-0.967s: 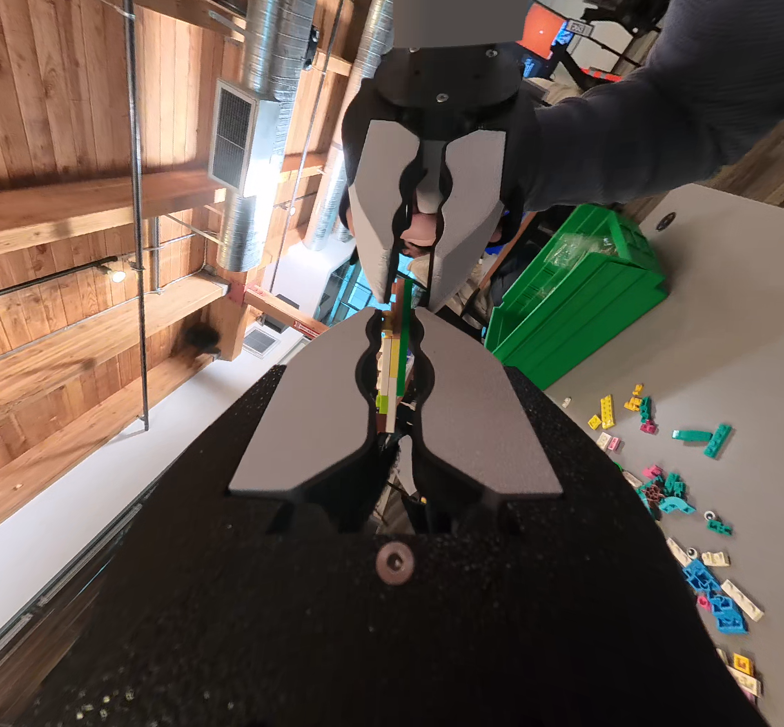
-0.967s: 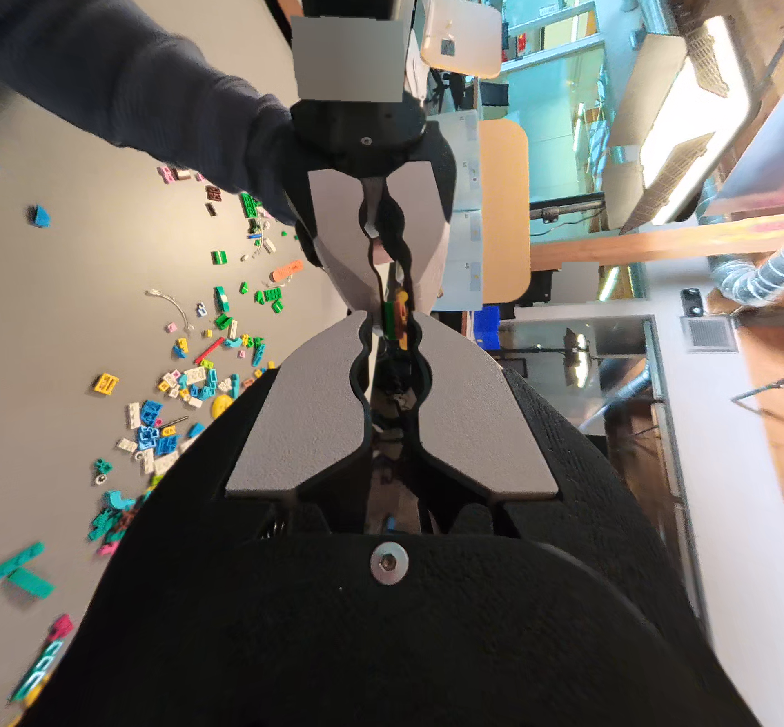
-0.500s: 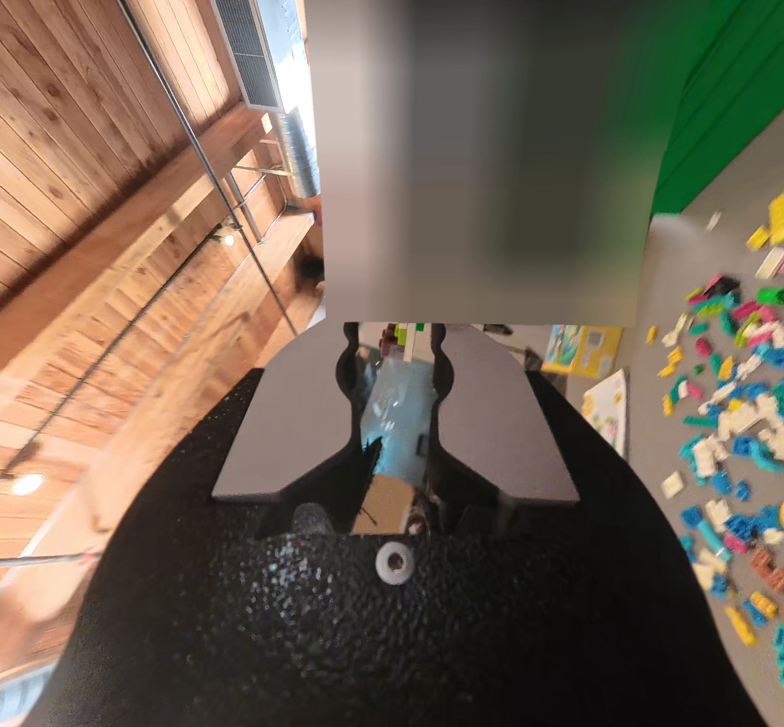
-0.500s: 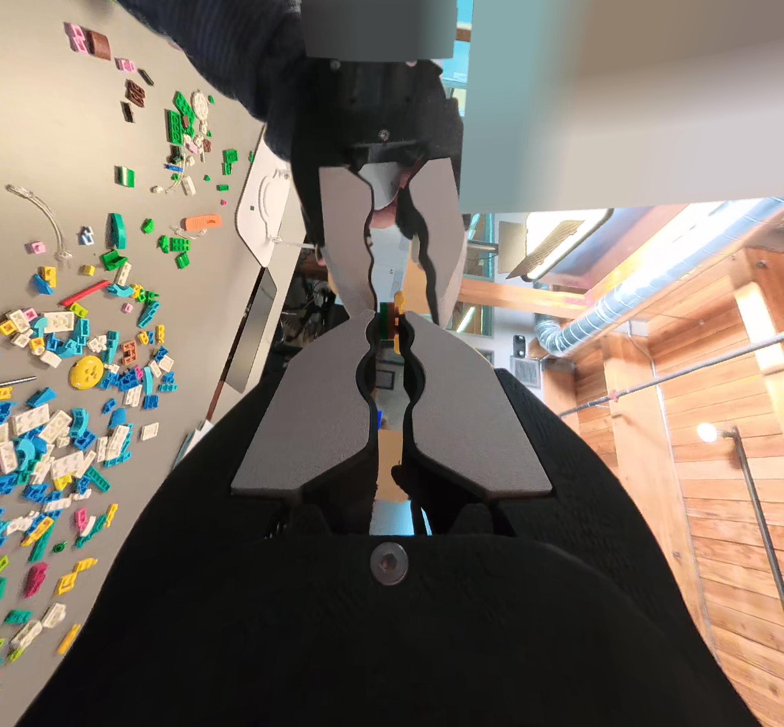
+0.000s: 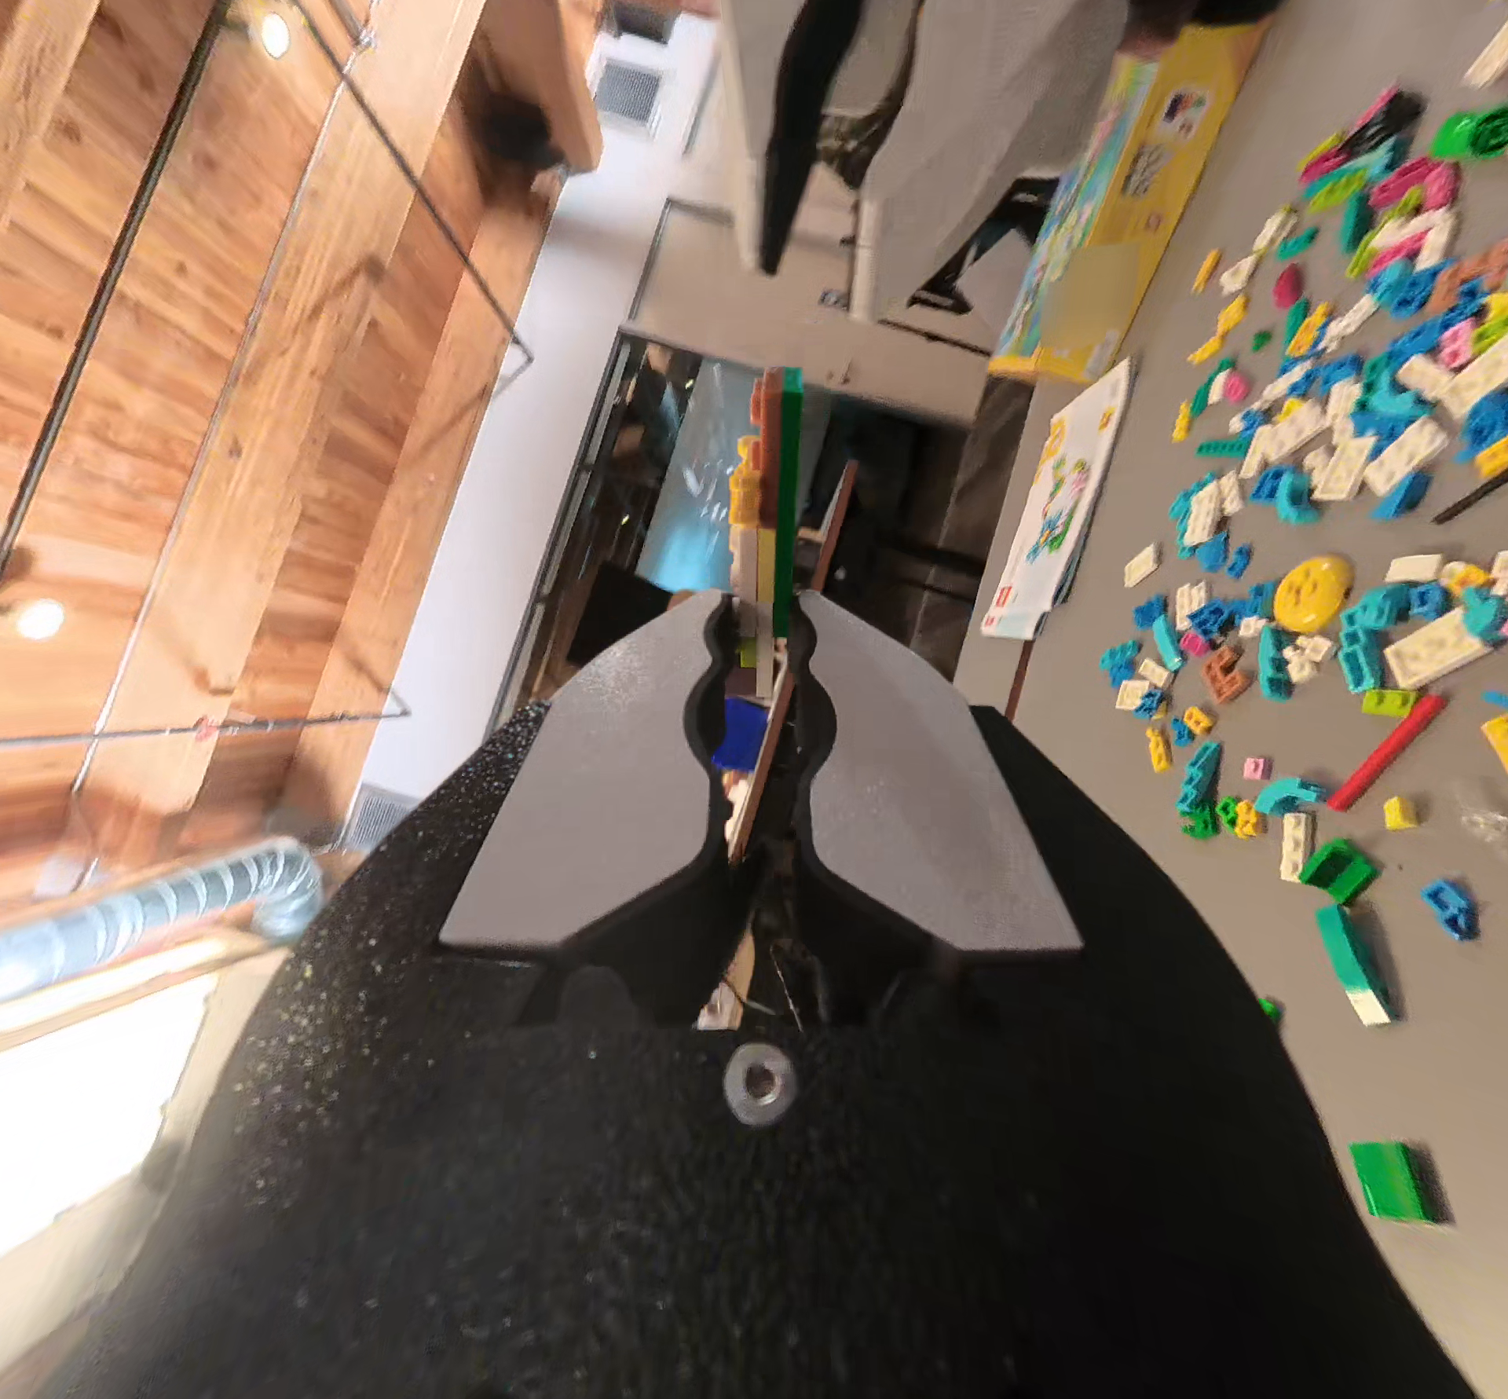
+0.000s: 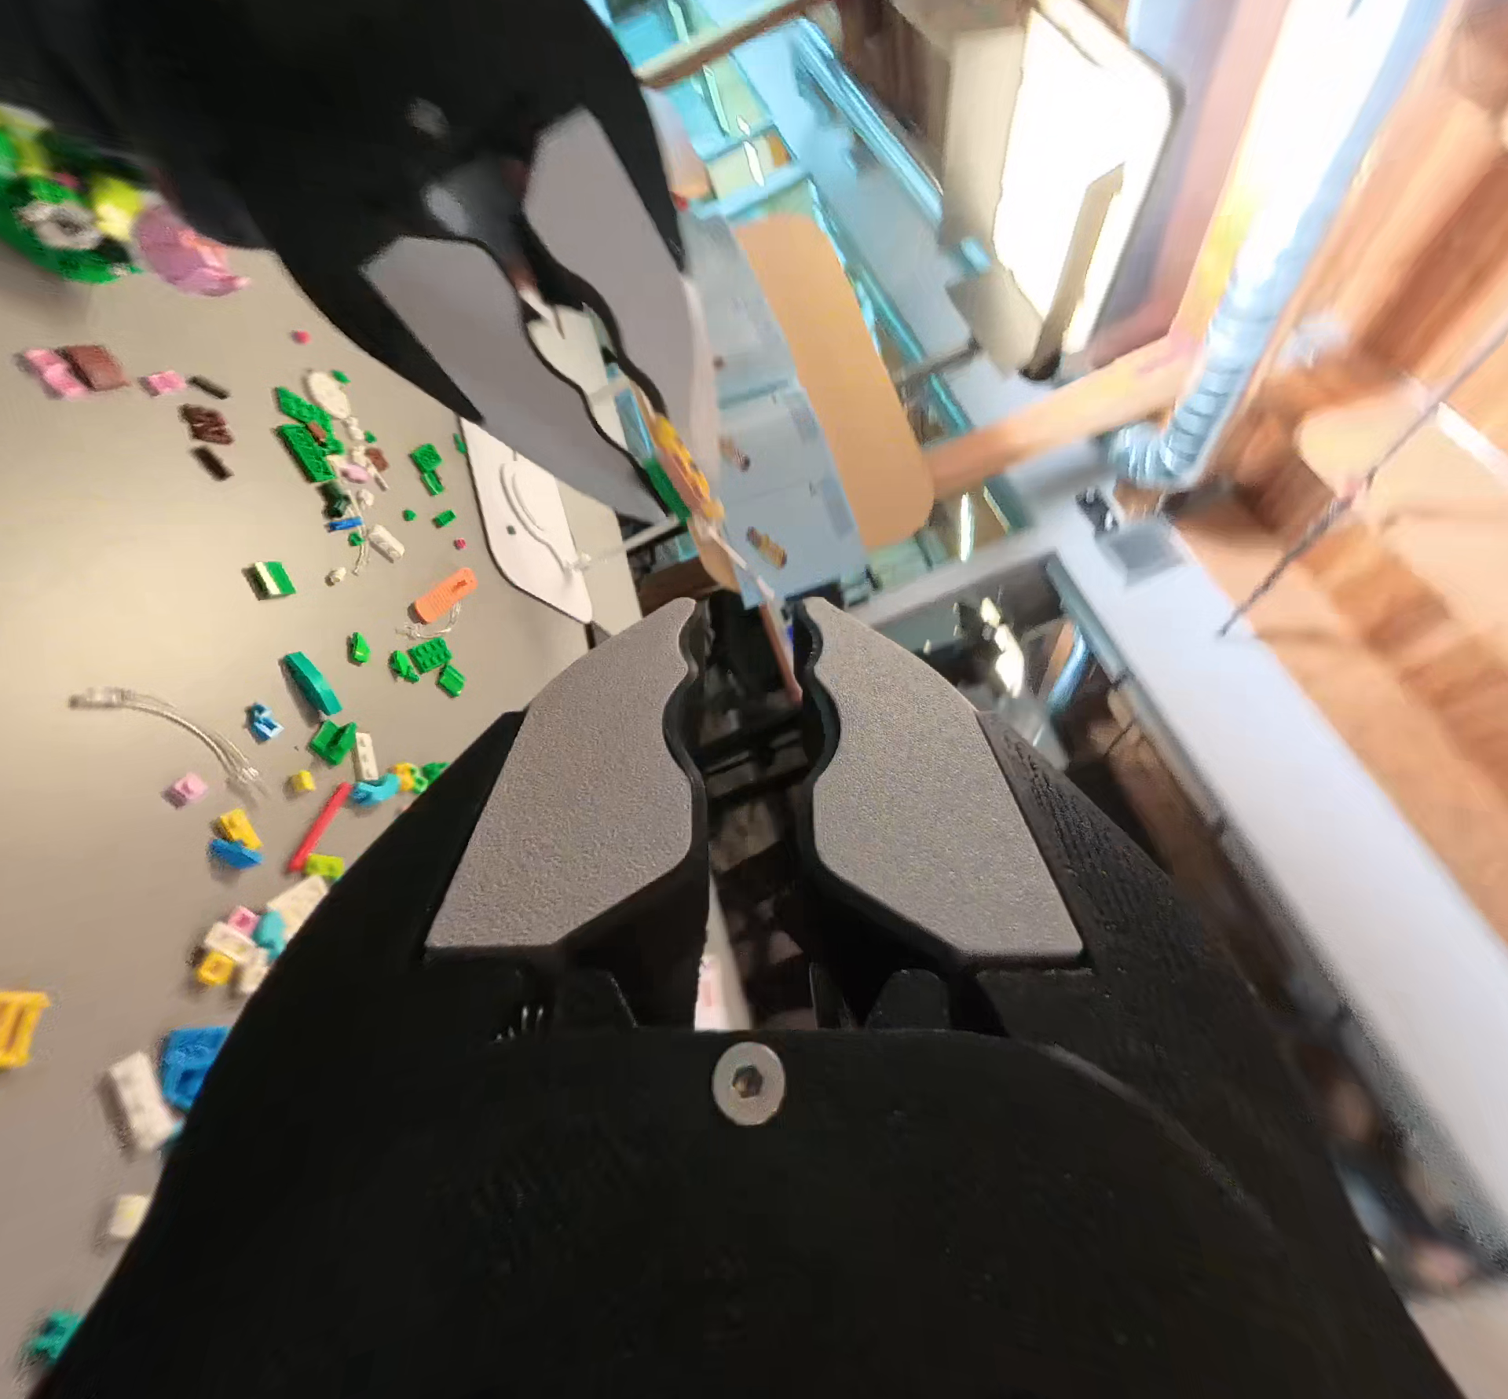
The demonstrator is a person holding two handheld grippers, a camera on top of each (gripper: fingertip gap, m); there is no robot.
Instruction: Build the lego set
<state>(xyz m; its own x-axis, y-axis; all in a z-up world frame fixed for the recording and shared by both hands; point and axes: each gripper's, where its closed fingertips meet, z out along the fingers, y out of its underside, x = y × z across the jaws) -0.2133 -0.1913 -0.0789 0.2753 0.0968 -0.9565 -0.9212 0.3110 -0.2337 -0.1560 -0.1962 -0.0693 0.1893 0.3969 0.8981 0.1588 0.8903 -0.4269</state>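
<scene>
Bricks of many colours lie spread over the grey desk, well apart from both grippers, which are up in the air. The left gripper has its fingers closed tight on the lego build, a flat stack seen from its edge, with a long green plate on one side and brown, yellow and white bricks on the other. The build sticks out past the fingertips, off the desk. On the desk beside the loose bricks lie a white booklet, a yellow box, a round yellow piece and a red bar. The right gripper has its fingers a little apart and nothing is between them. In the right wrist view the left gripper shows farther off, and the lego build sits at its tip, blurred. Below it on the desk are green bricks, an orange piece, a clear bent piece and a white tray. A dark sleeve reaches in from the top.
</scene>
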